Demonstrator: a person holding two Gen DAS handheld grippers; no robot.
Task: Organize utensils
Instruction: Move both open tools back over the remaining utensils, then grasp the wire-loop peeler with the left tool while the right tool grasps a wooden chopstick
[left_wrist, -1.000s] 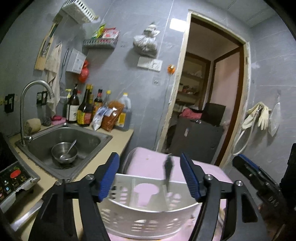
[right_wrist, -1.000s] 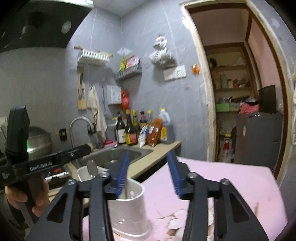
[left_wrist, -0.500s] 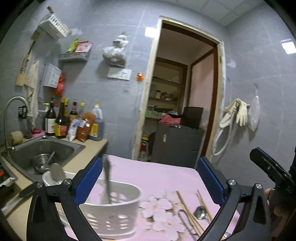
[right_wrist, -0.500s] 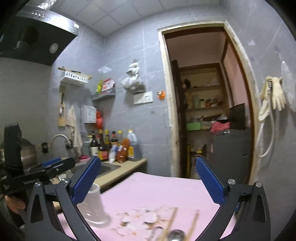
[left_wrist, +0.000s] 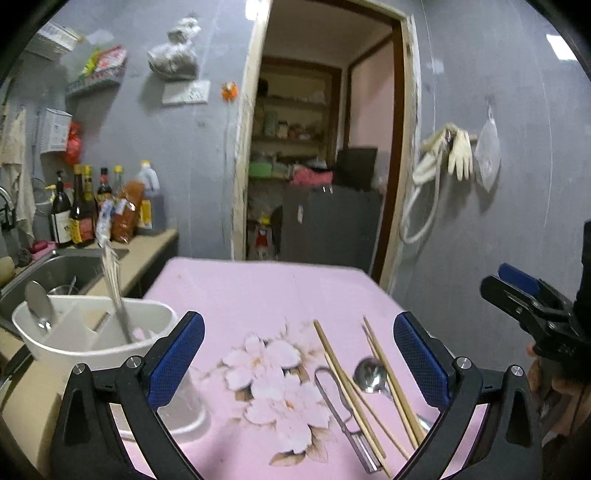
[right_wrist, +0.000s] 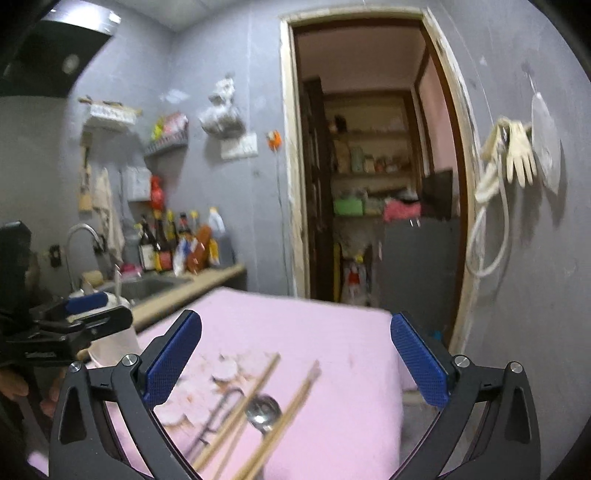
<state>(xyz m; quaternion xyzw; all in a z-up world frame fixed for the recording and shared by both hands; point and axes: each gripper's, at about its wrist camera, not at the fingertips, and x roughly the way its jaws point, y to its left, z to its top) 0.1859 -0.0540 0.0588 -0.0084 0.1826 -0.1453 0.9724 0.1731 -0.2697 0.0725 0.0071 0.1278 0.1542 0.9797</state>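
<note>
Both our left gripper (left_wrist: 299, 363) and right gripper (right_wrist: 295, 360) hang released, empty. Below, the pink floral-print tablecloth (left_wrist: 258, 295) carries loose wooden chopsticks (left_wrist: 349, 384) in a grey-tiled kitchen.

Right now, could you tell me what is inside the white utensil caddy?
The white utensil caddy holds a spoon and a blurred metal utensil; its walls hide their lower ends.
</note>
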